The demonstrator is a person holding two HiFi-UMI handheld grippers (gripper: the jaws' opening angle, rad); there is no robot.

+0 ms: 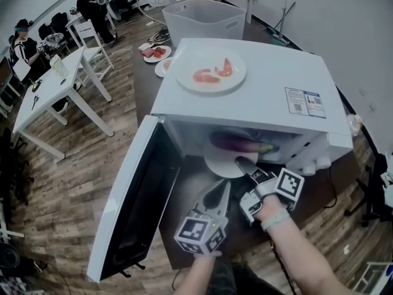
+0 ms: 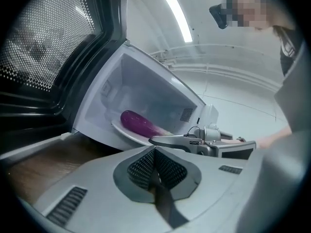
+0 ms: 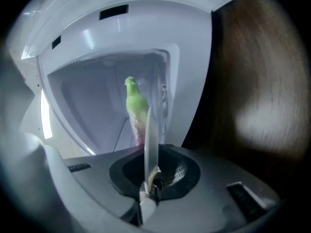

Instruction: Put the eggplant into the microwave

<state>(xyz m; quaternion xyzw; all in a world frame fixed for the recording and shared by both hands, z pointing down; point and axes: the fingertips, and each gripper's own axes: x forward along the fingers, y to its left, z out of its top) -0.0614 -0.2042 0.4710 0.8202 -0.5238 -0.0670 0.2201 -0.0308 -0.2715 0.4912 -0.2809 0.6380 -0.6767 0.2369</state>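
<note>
A purple eggplant [image 1: 236, 144] with a green stem lies on a white plate [image 1: 224, 165] inside the open white microwave [image 1: 258, 97]. My right gripper [image 1: 242, 163] is shut on the plate's near rim at the cavity's mouth. The right gripper view shows that gripper [image 3: 149, 152] clamping the plate [image 3: 148, 125] edge-on, with the eggplant [image 3: 136, 103] stem behind it. My left gripper [image 1: 226, 188] hangs just left of it, shut and empty. In the left gripper view, my left gripper [image 2: 154, 152] faces the eggplant [image 2: 140, 122], the plate [image 2: 127, 134] and my right gripper [image 2: 160, 141].
The microwave door [image 1: 141, 208] swings wide open to the left. A plate of red food pieces [image 1: 210, 72] rests on the microwave's top. Behind stand a white bin [image 1: 202, 17] and more plates [image 1: 156, 54]. White tables [image 1: 55, 91] and people are at the left.
</note>
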